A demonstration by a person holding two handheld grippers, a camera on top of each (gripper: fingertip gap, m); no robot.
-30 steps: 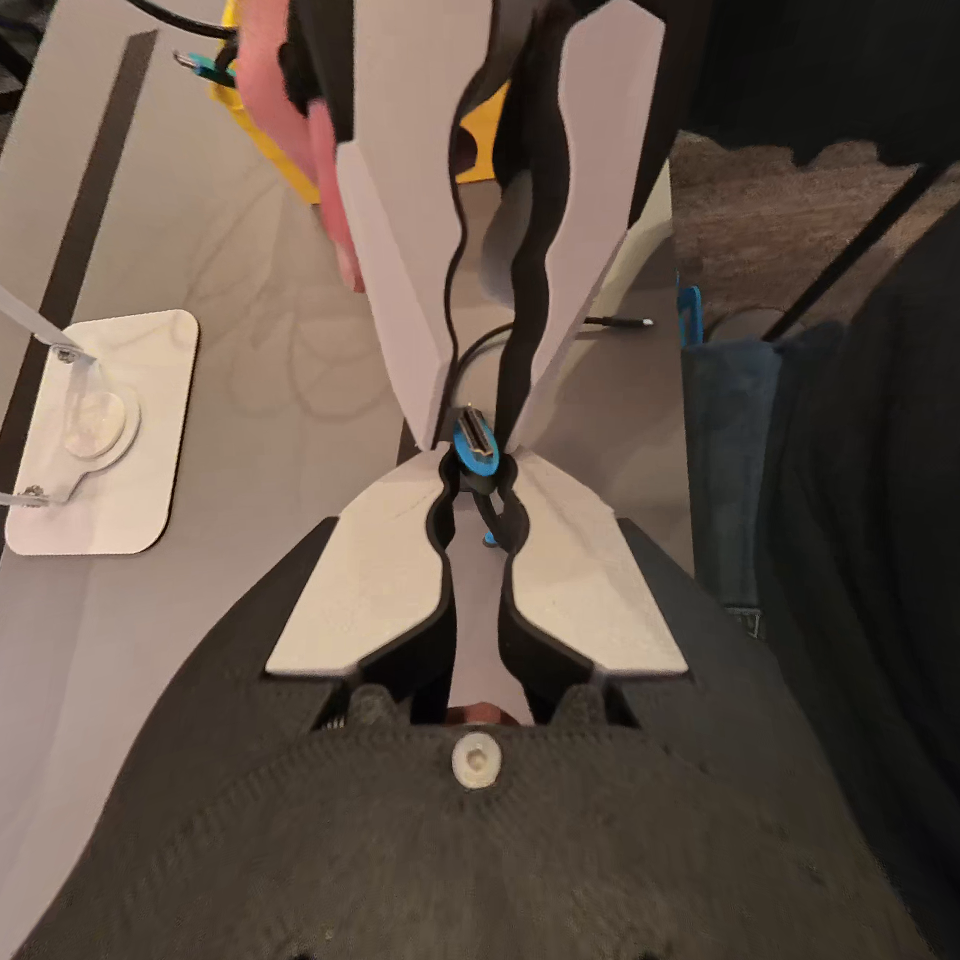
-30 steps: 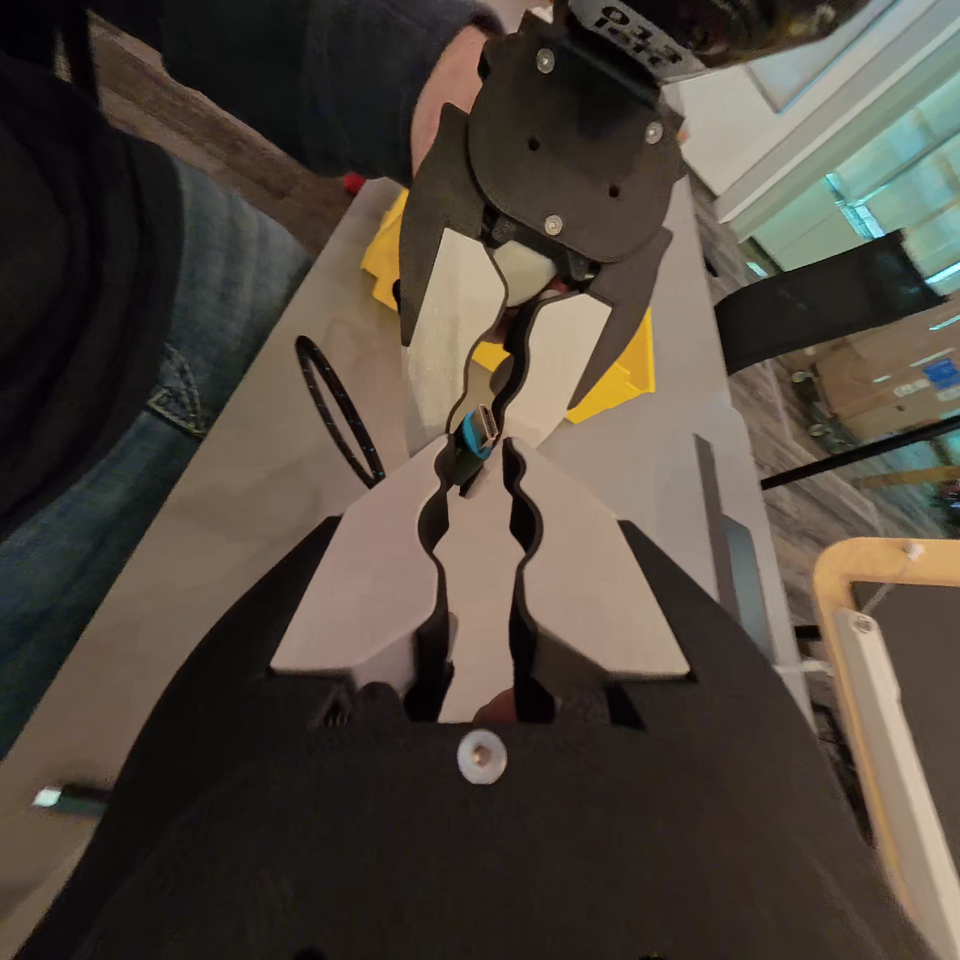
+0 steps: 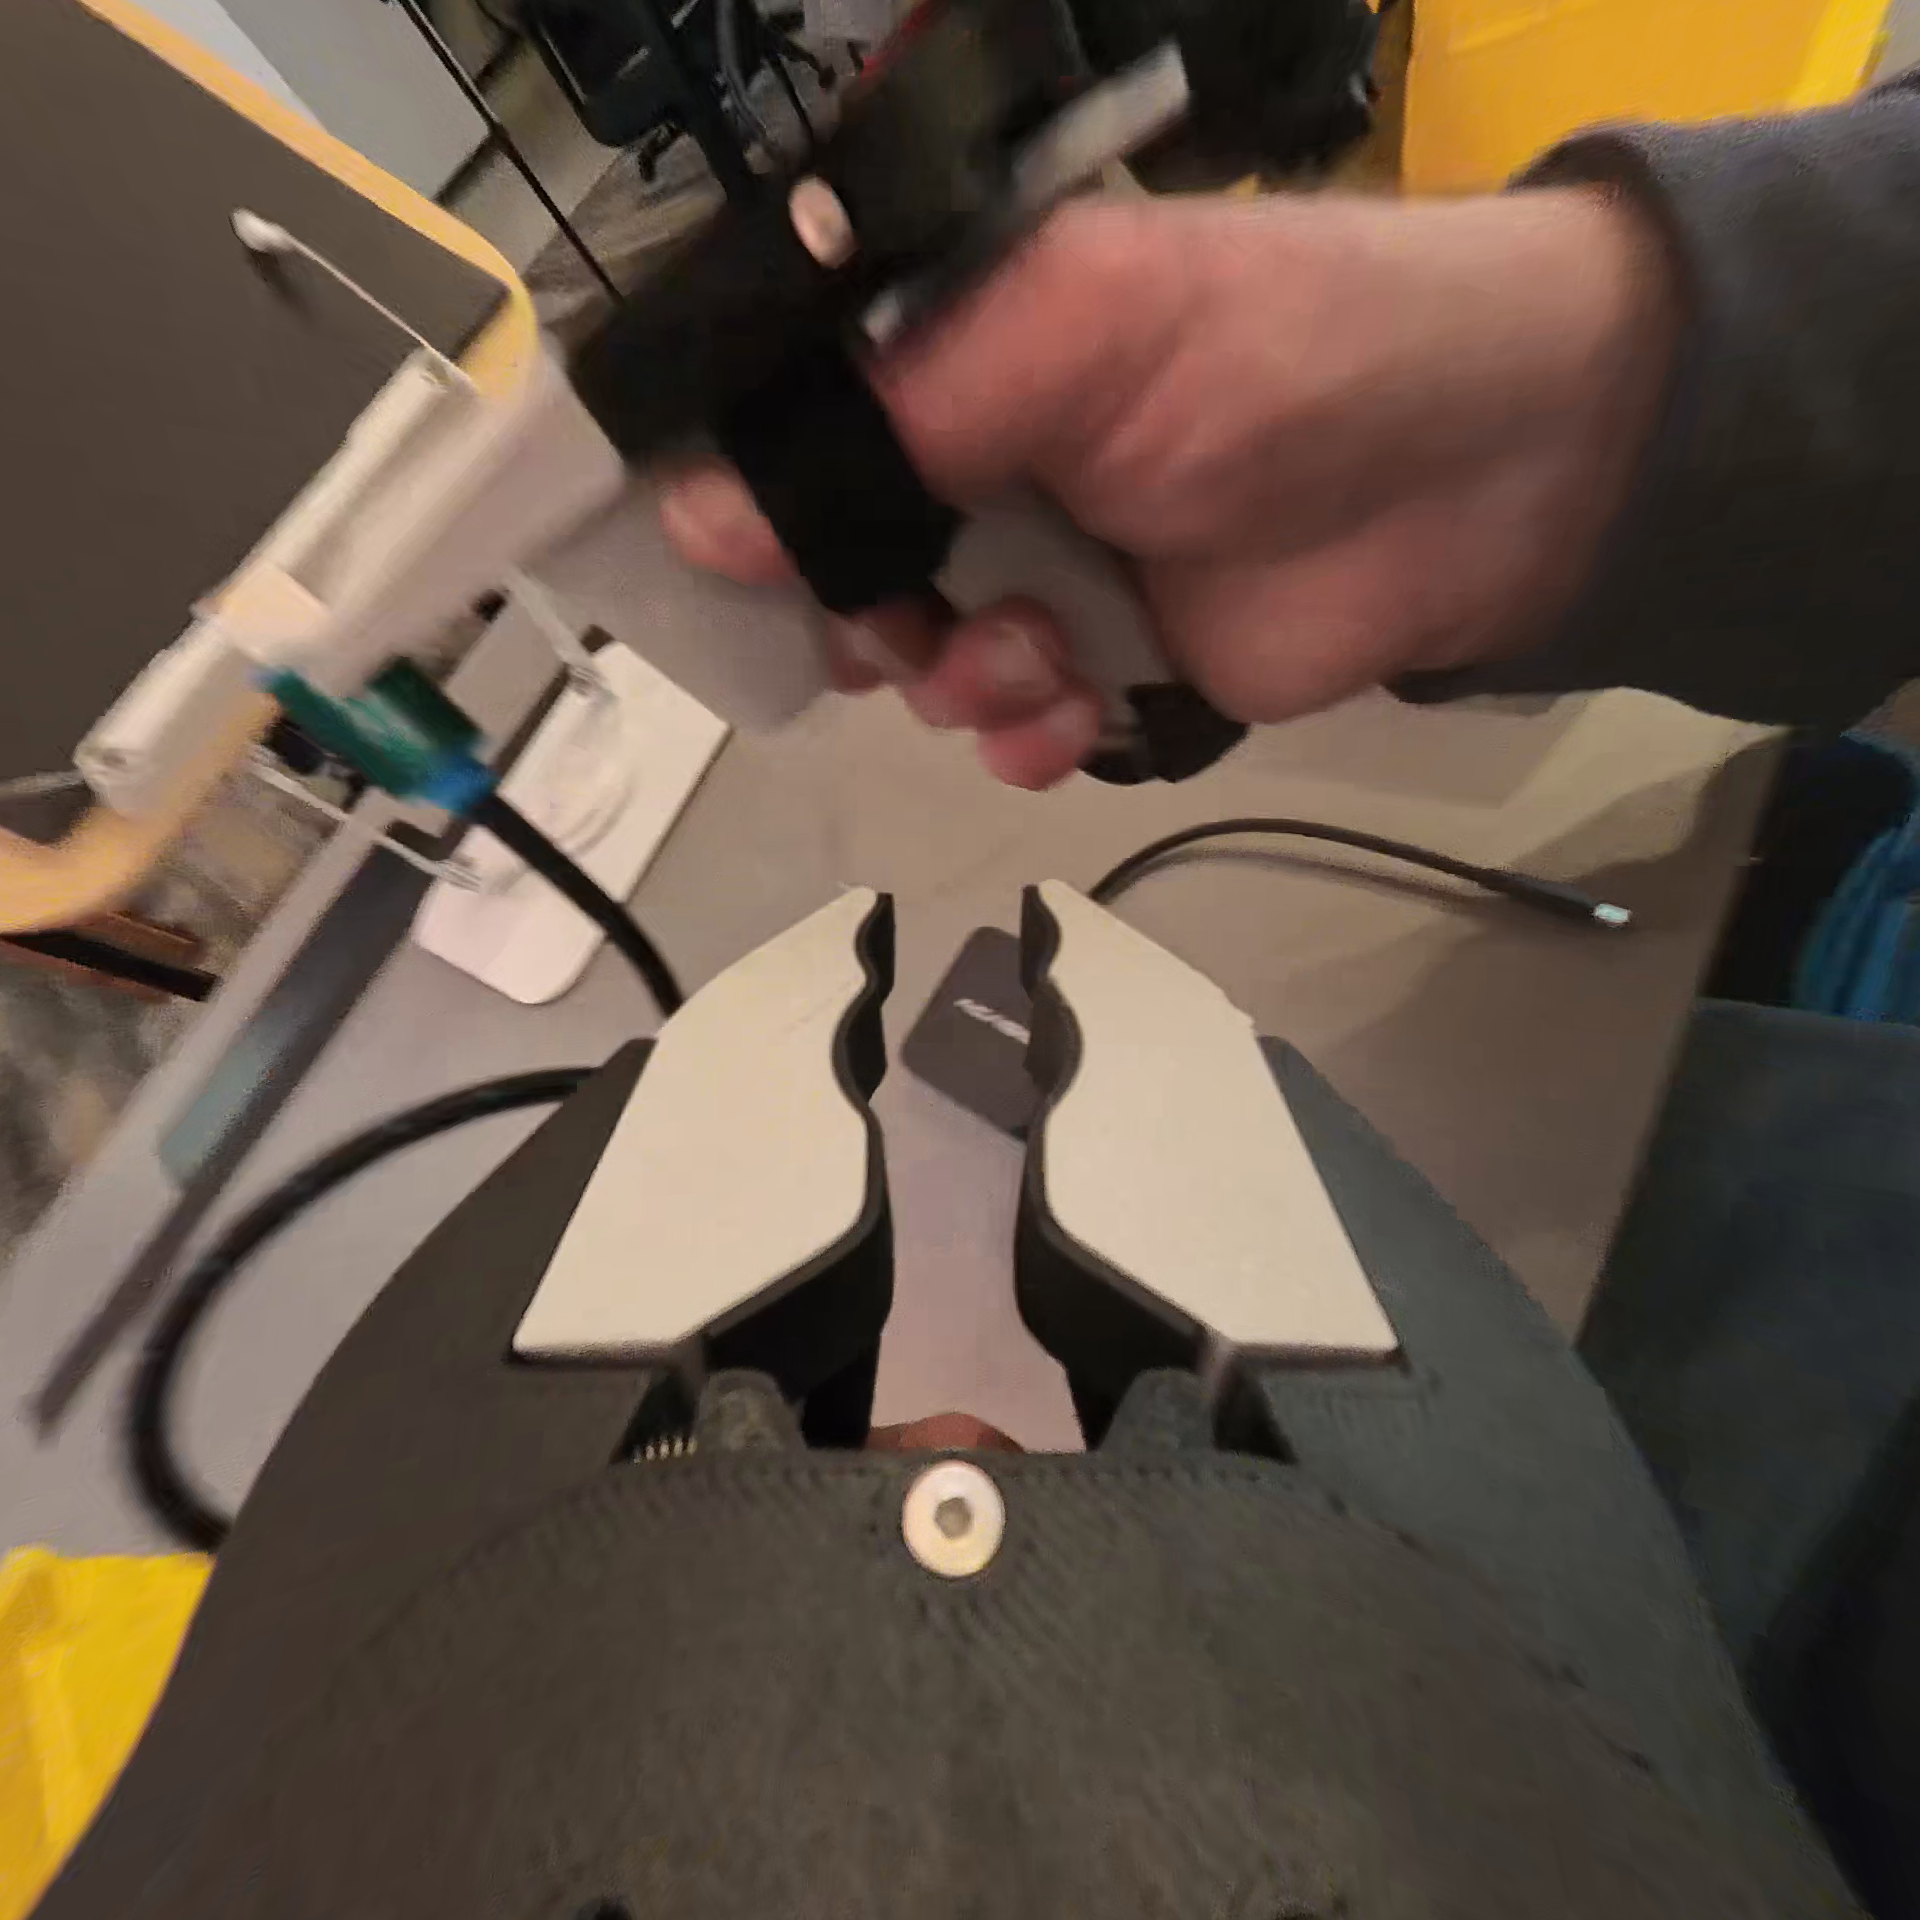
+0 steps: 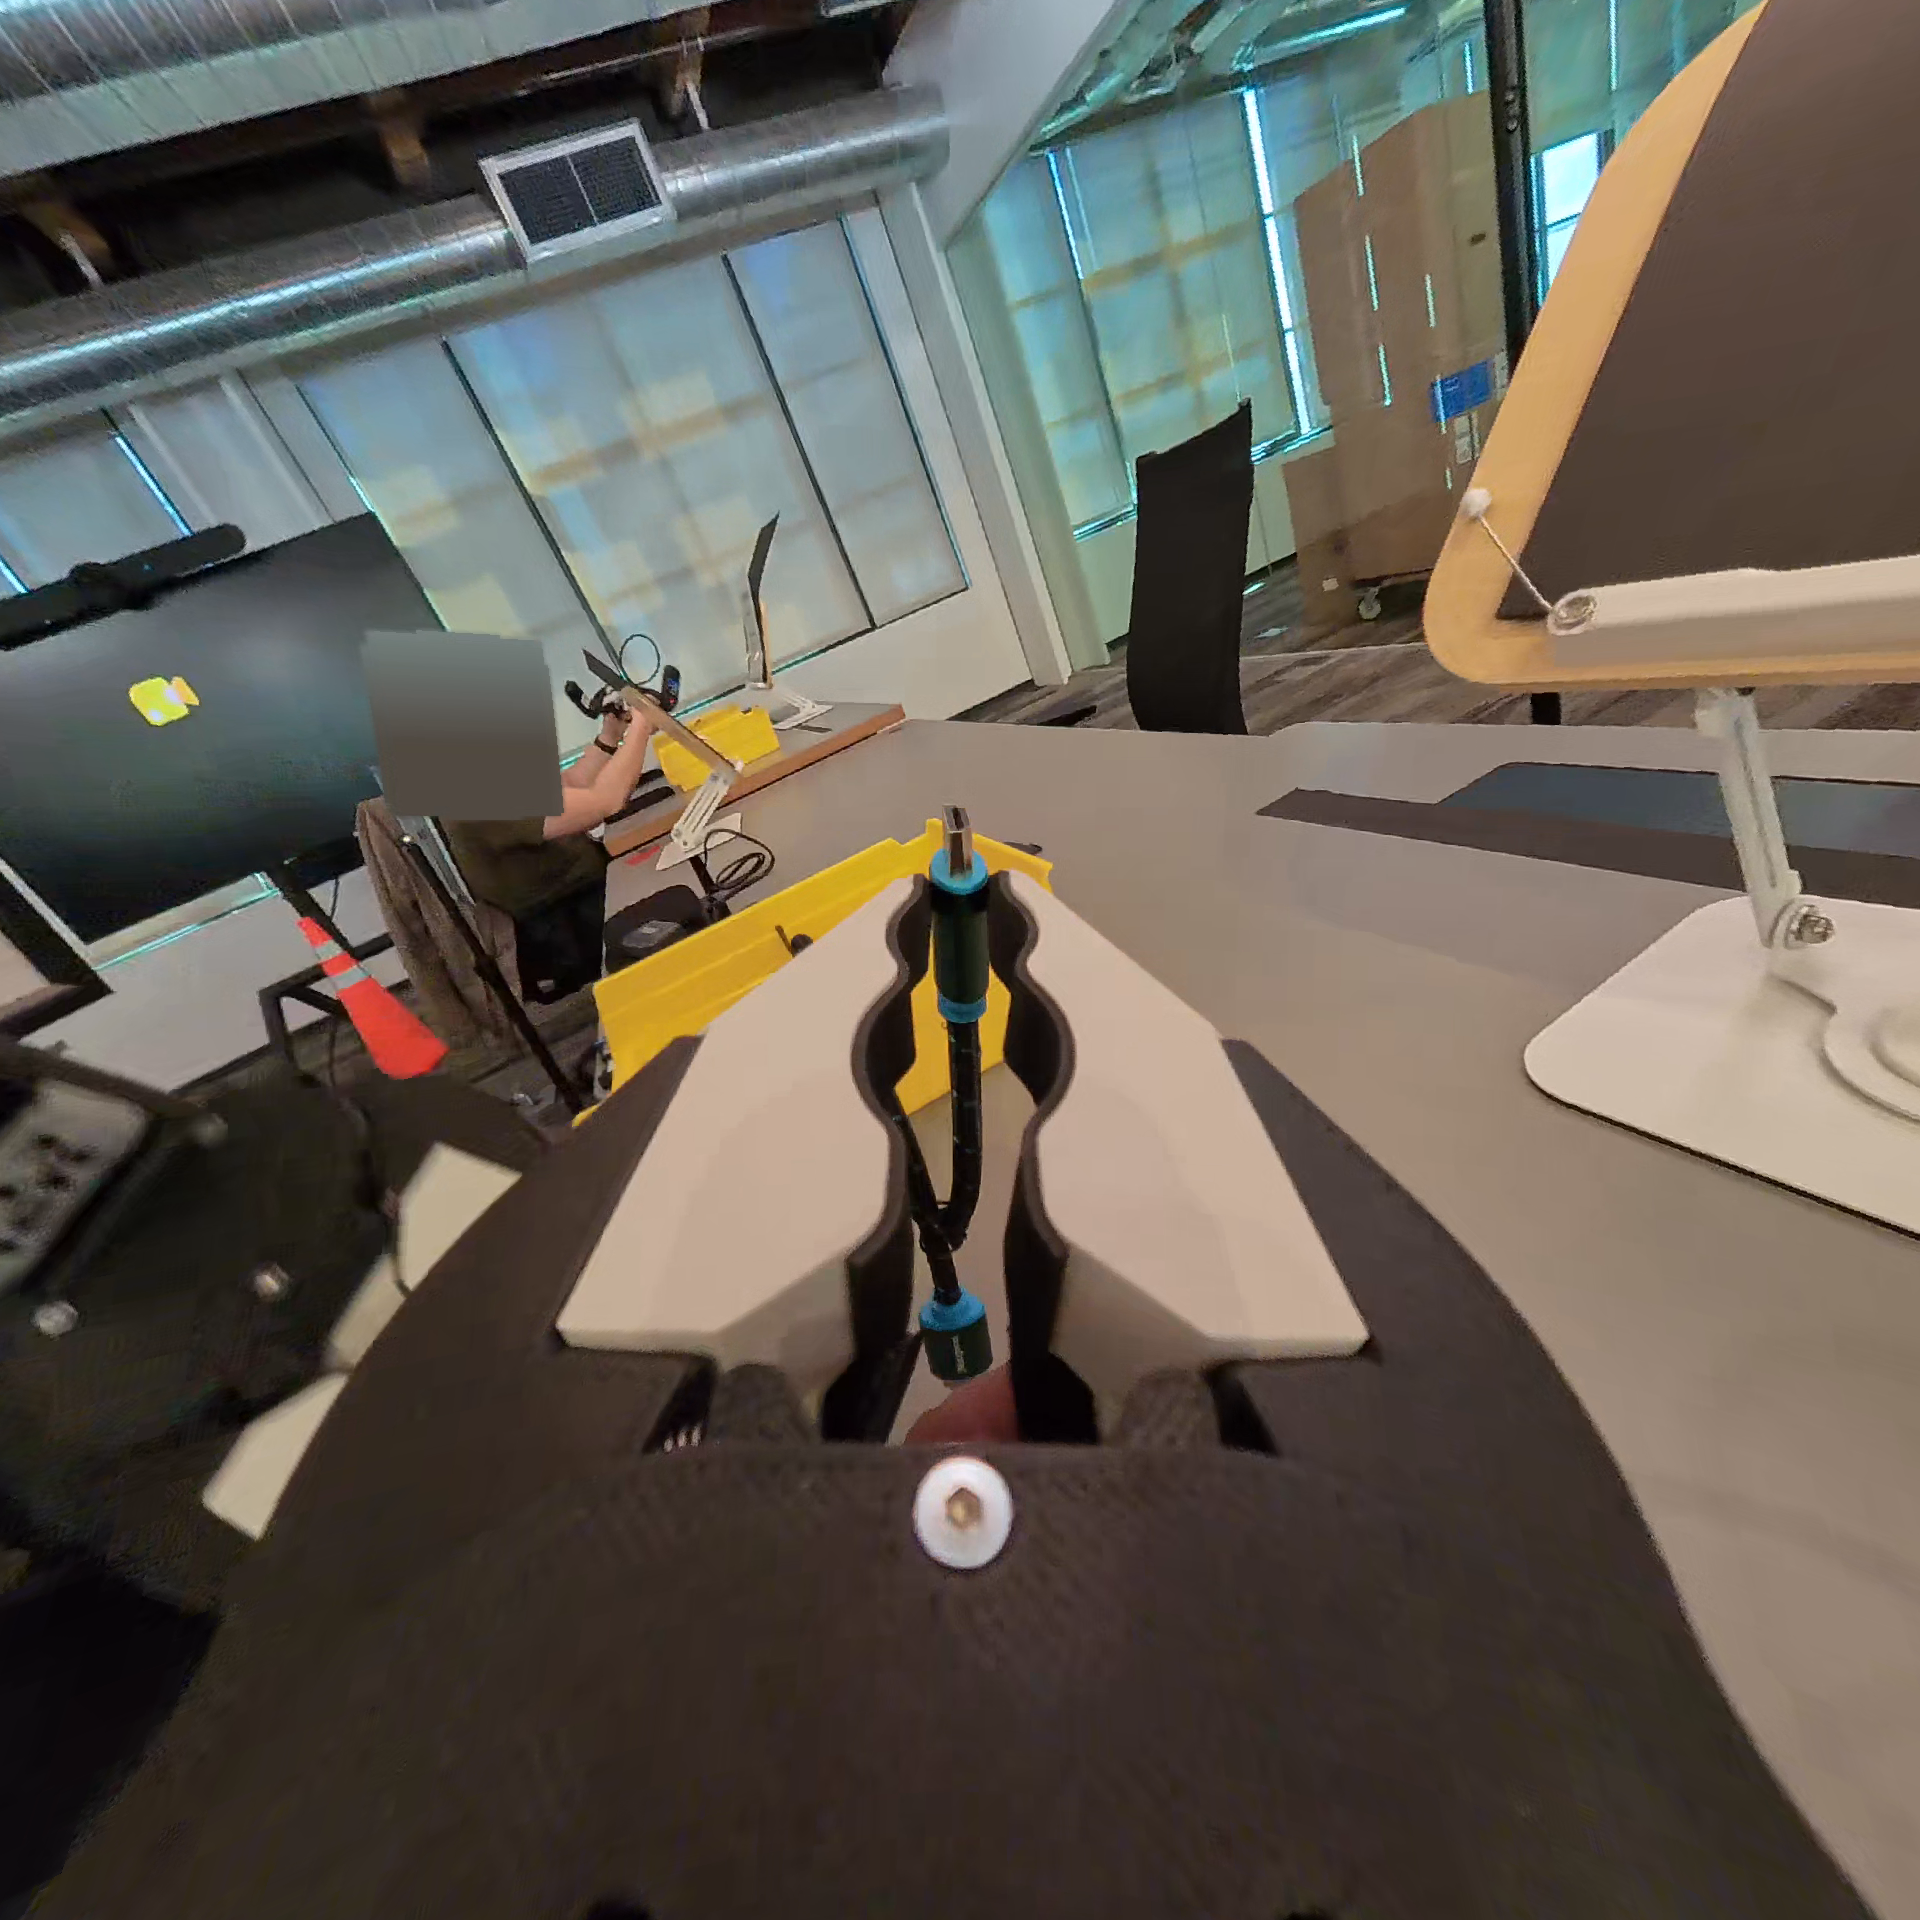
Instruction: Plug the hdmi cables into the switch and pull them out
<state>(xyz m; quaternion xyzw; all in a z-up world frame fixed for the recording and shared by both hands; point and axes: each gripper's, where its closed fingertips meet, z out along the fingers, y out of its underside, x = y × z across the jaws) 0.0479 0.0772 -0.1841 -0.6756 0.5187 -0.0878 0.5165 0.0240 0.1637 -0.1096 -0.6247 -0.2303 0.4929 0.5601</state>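
Grey desk (image 3: 1226,1039) in an open office with big windows was the work surface. Left gripper (image 3: 956,935) hung low over the desk, fingers parted a little with nothing between them; through the gap showed a small dark flat box (image 3: 971,1029), likely the switch, lying flat in the centre of the left wrist view. No cable looked seated in it, though its ports were hidden. Right gripper (image 4: 961,894) was clamped on a teal-collared HDMI plug (image 4: 956,925), metal tip poking out past the fingertips, braided cable (image 4: 951,1153) looped back between the fingers to a second teal connector (image 4: 956,1340) near the hinge. In the left wrist view that same plug appeared blurred at the left edge, held well up off the desk. A loose black cable (image 3: 1351,857) with a small connector lay at right of frame. Judgement: plug-in not yet done; one plug was in hand but away from the switch, so insertion and pull-out both remained. Motion blur limits certainty.
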